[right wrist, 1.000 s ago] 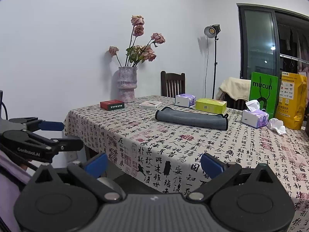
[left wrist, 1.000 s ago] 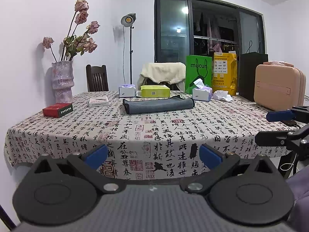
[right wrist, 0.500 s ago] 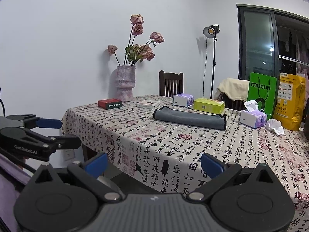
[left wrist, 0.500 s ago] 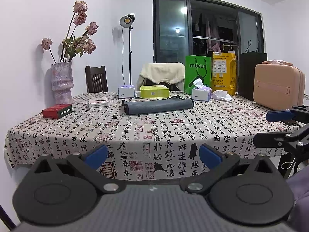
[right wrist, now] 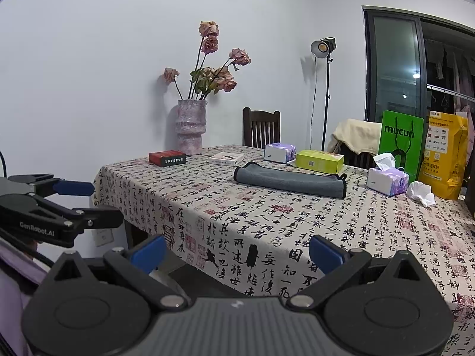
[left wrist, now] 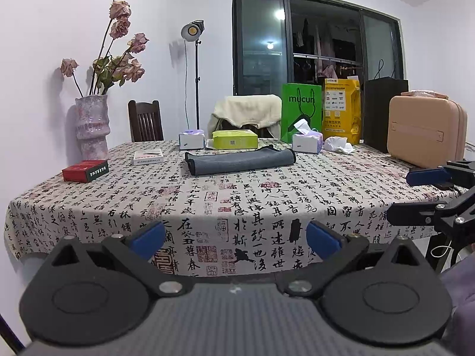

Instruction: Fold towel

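Note:
A grey towel (left wrist: 241, 162) lies folded into a long flat strip on the far middle of the table; it also shows in the right wrist view (right wrist: 289, 179). My left gripper (left wrist: 235, 238) is open and empty, off the table's near edge, well short of the towel. My right gripper (right wrist: 236, 250) is open and empty, off the table's near left corner. Each gripper shows in the other's view, the right one at the right edge (left wrist: 415, 195), the left one at the left edge (right wrist: 89, 204).
On the calligraphy-print tablecloth (left wrist: 267, 204) stand a red box (left wrist: 85, 171), a white box (left wrist: 148, 156), a vase of dried roses (left wrist: 92, 124), a yellow-green box (left wrist: 235, 139), two tissue packs (left wrist: 306, 142), a crumpled tissue (left wrist: 338, 144), bags and a peach case (left wrist: 426, 132). Chairs stand behind.
Both grippers have drifted slightly, so the table sits a little lower in each view. The towel has not moved and both jaws stay open.

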`<action>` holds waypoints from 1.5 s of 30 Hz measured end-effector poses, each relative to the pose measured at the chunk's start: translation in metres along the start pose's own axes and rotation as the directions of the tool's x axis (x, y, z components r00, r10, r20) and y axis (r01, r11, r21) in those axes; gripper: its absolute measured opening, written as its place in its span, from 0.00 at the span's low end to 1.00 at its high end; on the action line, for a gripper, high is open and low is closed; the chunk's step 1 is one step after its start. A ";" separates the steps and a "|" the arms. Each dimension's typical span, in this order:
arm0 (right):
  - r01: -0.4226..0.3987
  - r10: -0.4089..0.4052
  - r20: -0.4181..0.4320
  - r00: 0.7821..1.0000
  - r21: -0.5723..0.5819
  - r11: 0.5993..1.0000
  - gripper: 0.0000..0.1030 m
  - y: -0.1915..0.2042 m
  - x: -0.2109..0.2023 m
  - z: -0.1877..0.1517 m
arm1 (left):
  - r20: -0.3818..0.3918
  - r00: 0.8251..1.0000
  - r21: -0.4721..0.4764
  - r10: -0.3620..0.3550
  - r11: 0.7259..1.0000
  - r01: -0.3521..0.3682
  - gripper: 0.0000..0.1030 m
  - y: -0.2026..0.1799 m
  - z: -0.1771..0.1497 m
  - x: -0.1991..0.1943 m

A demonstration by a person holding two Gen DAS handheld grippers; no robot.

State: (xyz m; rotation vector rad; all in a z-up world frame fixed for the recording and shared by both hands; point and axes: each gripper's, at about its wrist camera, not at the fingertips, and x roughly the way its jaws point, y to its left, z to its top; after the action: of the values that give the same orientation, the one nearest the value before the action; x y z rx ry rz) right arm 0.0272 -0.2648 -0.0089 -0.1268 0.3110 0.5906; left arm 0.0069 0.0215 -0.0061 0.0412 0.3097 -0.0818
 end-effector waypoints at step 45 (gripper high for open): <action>0.007 -0.007 0.003 1.000 0.005 1.000 1.00 -0.004 0.000 -0.001 | 0.017 1.000 0.012 0.012 1.000 -0.012 1.00 -0.005 0.002 -0.003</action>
State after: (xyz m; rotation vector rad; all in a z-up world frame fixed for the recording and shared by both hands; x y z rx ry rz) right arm 0.0289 -0.2684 -0.0098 -0.1218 0.3088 0.5831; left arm 0.0041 0.0161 -0.0033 0.0546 0.2920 -0.0719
